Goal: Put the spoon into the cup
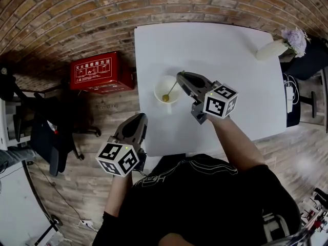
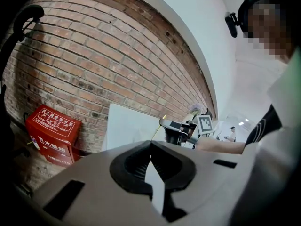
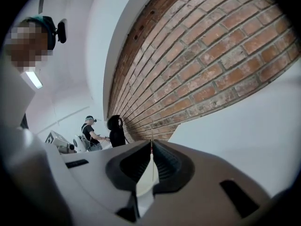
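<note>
A white table [image 1: 241, 60] is standing against a brick wall [image 1: 77, 14], with a red box [image 1: 95, 72] on the floor beside it and a vase of flowers [image 1: 274, 47] sitting at its far corner. From the head view we are seeing the cup [image 1: 160, 86] near the middle of the table. The spoon [image 1: 166, 97] is leaning in it, bowl down inside, handle slanting up to the right gripper [image 1: 182, 77], which is pinching its top end. The left gripper [image 1: 139, 118] is hanging off the table's near edge, well apart from the cup. In the left gripper view we are finding that gripper's jaws pressed together on nothing, aimed toward the table. In the right gripper view the jaws are meeting on the thin handle, seen edge-on between them. We are judging the task nearly done: to finish well, we are wanting the bowl resting on the cup's bottom and the handle leaning on the rim before the jaws part, then a straight pull back so nothing tips the cup.
</note>
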Motion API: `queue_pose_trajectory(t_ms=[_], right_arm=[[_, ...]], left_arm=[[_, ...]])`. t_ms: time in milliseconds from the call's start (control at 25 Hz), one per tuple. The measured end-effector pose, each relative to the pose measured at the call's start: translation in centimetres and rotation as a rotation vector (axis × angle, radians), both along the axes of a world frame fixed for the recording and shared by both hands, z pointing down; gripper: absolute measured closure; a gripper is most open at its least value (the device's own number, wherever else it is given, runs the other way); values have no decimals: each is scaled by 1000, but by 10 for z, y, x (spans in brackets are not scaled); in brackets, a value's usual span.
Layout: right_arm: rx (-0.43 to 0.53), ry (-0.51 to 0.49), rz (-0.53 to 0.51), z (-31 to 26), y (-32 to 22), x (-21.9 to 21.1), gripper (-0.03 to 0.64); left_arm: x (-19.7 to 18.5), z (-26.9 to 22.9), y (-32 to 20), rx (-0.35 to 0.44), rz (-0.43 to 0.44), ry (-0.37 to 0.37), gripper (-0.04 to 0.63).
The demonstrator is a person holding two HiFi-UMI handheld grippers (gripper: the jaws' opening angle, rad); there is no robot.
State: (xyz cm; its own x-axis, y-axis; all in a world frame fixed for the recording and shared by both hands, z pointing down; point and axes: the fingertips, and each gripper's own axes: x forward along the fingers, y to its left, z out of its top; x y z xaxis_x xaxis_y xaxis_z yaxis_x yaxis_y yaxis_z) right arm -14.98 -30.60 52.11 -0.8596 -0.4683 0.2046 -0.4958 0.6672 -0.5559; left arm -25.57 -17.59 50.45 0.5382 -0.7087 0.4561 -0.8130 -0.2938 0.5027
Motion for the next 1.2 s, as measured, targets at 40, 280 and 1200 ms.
queue_pose_trajectory(t_ms=[40, 280, 1200], right_arm=[[-13, -10, 5, 1, 0, 1, 618], [-54, -18, 34, 6, -3, 3, 615], [170, 21, 45, -97, 78, 65, 609]], left_arm=[[0, 1, 0, -3, -1, 5, 591], [-1, 4, -1, -8, 0, 17, 591], [52, -67, 21, 133, 80, 16, 591]])
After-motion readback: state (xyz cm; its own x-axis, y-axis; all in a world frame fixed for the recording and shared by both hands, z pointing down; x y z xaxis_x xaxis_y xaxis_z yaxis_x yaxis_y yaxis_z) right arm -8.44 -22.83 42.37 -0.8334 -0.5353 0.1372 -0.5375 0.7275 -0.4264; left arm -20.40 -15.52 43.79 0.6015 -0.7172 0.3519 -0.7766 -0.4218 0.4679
